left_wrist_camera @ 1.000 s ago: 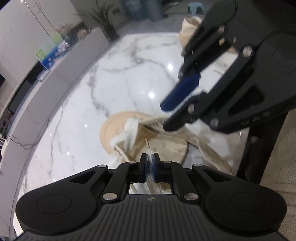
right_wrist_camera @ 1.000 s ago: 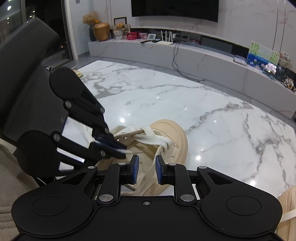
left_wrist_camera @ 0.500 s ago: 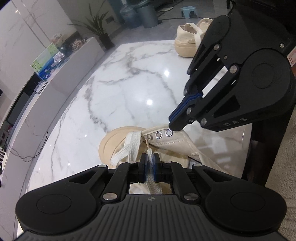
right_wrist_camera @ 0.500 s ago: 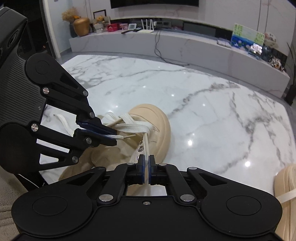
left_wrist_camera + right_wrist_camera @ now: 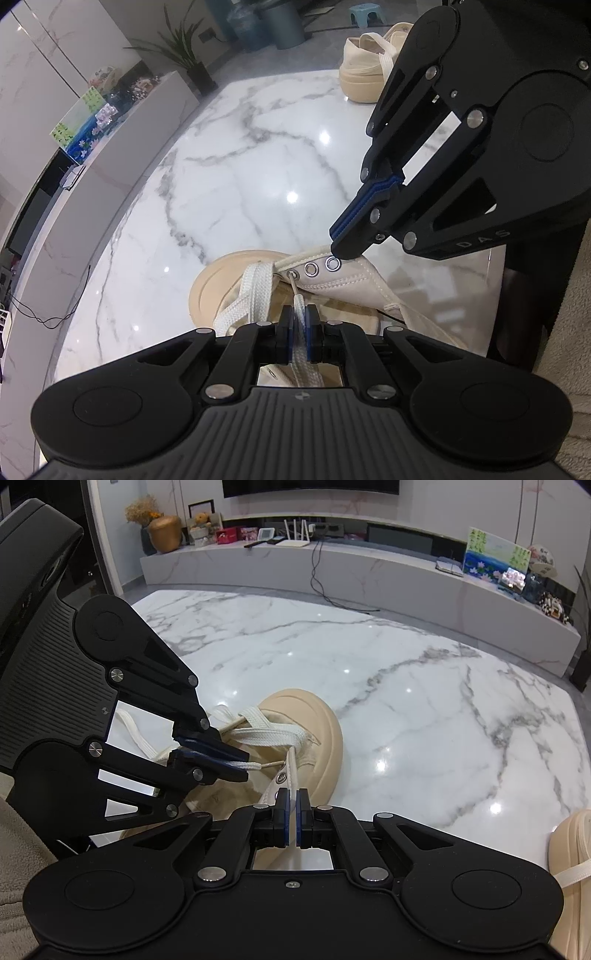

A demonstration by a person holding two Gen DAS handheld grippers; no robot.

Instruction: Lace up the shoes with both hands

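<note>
- Left wrist view: the left gripper [image 5: 300, 321] points steeply down over a cream canvas shoe [image 5: 343, 284] lying on a white marble table [image 5: 240, 177], its blue-padded jaws pressed together on a flat white lace [image 5: 301, 310].
- That lace runs from the jaws toward the shoe's nearest metal eyelet [image 5: 293, 274], its thin stiff tip reaching the eyelet; whether the tip has gone through cannot be told.
- Two more eyelets [image 5: 321, 266] sit in a row along the same flap, further from the shoe's toe cap [image 5: 221, 273].
- Right of the shoe's eyelet row, the right gripper [image 5: 341, 243] comes in from above, its jaws closed, the tip just above the last eyelet of the row.
- Right wrist view: the right gripper [image 5: 291, 805] has its jaws shut on the edge of the shoe's eyelet flap [image 5: 275, 794], with a strand of lace rising in front of them toward the crossed laces [image 5: 273, 734] over the toe.
- Left of the shoe in this view, the left gripper [image 5: 242, 764] pinches the lace end, whose tip points at the eyelet flap.
- Second shoe [image 5: 364, 74], same cream colour, stands at the table's far edge, well apart from the first; part of its sole shows in the right wrist view's lower right corner.
- Beyond the table, a long marble console [image 5: 369, 576] carries a painted picture [image 5: 495, 559], a router and a bronze-coloured vase [image 5: 164, 535].
</note>
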